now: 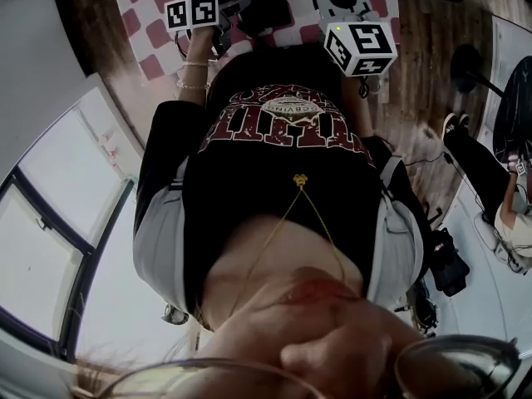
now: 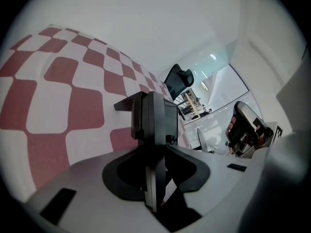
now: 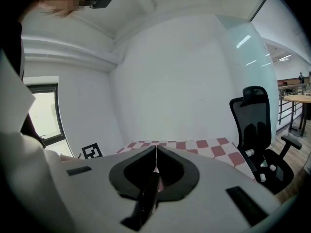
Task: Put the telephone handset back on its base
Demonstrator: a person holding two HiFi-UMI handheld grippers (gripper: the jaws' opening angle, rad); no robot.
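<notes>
— Your left gripper (image 2: 154, 149) has its jaws loose round the dark handset (image 2: 150, 111), not pinching, I judge; your right gripper (image 3: 155, 152) is clenched empty.
— So you've nearly finished?
— Can't say: it's over the checked cloth (image 2: 48, 106), and I can't pick out the base; seating remains yours.

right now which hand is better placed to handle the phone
Left: the phone stands between the left tongs on the checked cloth. The right tongs are shut, empty, facing a wall and chair.

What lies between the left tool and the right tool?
A black object, apparently the telephone, sits there on the checkered cloth; the head view shows it.
</notes>
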